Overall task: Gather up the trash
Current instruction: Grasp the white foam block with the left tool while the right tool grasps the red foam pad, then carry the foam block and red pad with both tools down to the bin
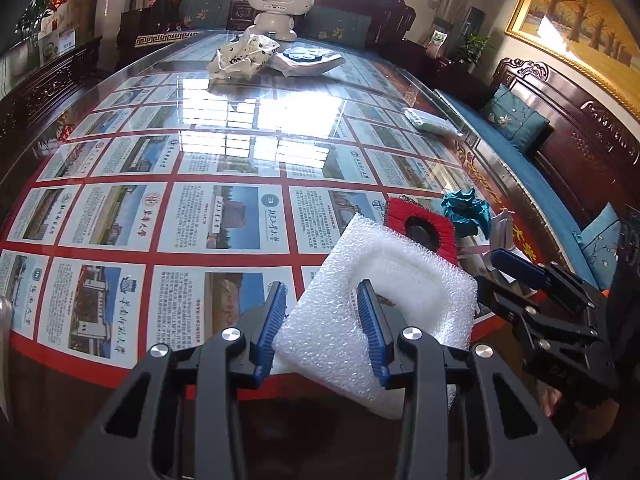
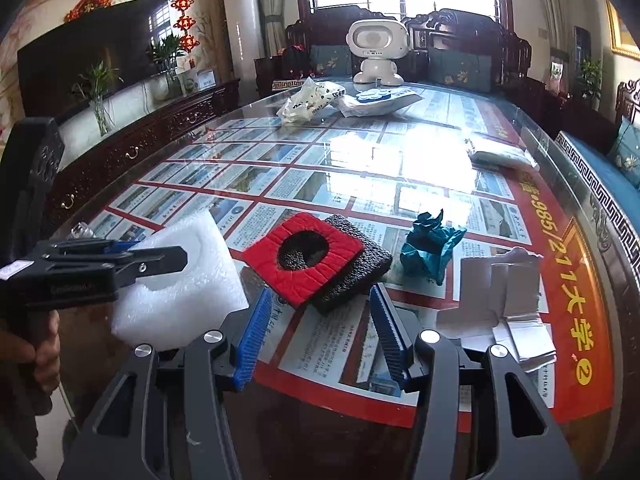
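Note:
A white foam block [image 1: 376,300] with a sunken middle lies at the table's near edge. My left gripper [image 1: 322,294] is open, its jaws astride the block's left part; the block also shows in the right wrist view [image 2: 180,280]. A red-topped black foam pad [image 2: 316,258] with a round hole lies beside the block, just beyond my open, empty right gripper [image 2: 318,300]. A crumpled teal paper [image 2: 430,246] and torn white cardboard pieces [image 2: 500,300] lie to the right. The pad [image 1: 420,228] and teal paper [image 1: 466,210] also show in the left wrist view.
The glass-topped table [image 2: 360,168] covers printed cards. At its far end stand a white toy robot [image 2: 376,52], a white plastic bag [image 2: 310,100] and a white packet with blue discs [image 2: 380,100]. A pale packet [image 2: 500,156] lies at the right edge. Wooden sofas surround the table.

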A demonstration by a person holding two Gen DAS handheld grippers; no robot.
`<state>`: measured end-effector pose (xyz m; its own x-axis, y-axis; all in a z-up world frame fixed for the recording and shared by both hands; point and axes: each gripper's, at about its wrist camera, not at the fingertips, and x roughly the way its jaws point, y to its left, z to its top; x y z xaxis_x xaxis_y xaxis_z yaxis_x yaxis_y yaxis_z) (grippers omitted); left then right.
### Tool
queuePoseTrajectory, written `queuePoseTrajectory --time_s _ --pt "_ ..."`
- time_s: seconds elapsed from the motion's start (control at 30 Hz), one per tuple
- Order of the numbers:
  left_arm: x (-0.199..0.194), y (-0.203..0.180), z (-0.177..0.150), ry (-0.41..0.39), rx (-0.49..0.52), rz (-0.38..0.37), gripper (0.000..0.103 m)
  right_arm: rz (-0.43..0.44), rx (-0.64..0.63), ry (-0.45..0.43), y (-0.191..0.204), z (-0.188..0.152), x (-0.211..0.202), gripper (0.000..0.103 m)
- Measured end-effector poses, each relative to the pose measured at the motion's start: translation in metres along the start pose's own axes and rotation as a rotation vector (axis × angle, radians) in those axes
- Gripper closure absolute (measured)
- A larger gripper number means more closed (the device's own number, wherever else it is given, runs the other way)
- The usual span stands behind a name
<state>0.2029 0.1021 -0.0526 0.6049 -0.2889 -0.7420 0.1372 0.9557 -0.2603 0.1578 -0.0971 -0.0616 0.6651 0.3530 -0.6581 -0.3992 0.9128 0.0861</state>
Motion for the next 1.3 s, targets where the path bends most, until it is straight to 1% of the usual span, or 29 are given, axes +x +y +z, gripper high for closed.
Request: queuePoseTrajectory --time_s 0.03,0.1,0.17,0.23,0.33,0.4,0.53,0.6,0.73,0.87,1.03,1.2,1.3 --pt "-0.002 0.001 0.000 -0.003 0.000 0.000 0.064 -0.001 0.003 0.004 0.001 0.001 0.002 0.052" --pt "-0.006 0.002 -0.001 -0.009 0.004 0.000 0.064 0.003 0.019 0.015 0.000 0.006 0.008 0.056" --pt "-0.007 0.002 -0.001 -0.012 0.003 -0.001 0.064 0.022 0.058 0.028 -0.003 0.011 0.014 0.068" --pt "-0.009 0.002 -0.001 -0.012 0.003 -0.004 0.064 0.028 0.080 0.034 -0.005 0.018 0.021 0.069" --pt "-0.009 0.002 -0.001 -0.011 0.006 -0.007 0.064 -0.016 0.101 0.058 -0.007 0.025 0.032 0.069" --pt "-0.010 0.002 -0.001 -0.013 0.006 -0.009 0.064 -0.026 0.123 0.074 -0.010 0.028 0.038 0.069" --pt "-0.010 0.003 -0.001 -0.013 0.010 -0.015 0.064 -0.064 0.115 0.103 -0.009 0.030 0.049 0.070" --pt "-0.010 0.003 -0.001 -0.013 0.009 -0.018 0.064 -0.102 0.088 0.102 -0.006 0.030 0.050 0.078" --pt "-0.010 0.003 -0.001 -0.014 0.008 -0.020 0.064 -0.097 0.105 0.094 -0.009 0.030 0.050 0.084" --pt "-0.012 0.004 -0.001 -0.024 0.007 -0.028 0.064 -0.094 0.105 0.059 -0.009 0.028 0.043 0.085" --pt "-0.022 -0.001 -0.006 -0.031 0.018 -0.047 0.064 -0.104 0.096 0.008 -0.008 0.025 0.020 0.085" --pt "-0.046 -0.016 -0.022 -0.047 0.069 -0.061 0.064 -0.126 0.082 -0.035 -0.008 0.012 -0.013 0.085" --pt "-0.062 -0.025 -0.037 -0.048 0.092 -0.085 0.064 -0.139 0.077 -0.057 -0.007 -0.003 -0.038 0.085"
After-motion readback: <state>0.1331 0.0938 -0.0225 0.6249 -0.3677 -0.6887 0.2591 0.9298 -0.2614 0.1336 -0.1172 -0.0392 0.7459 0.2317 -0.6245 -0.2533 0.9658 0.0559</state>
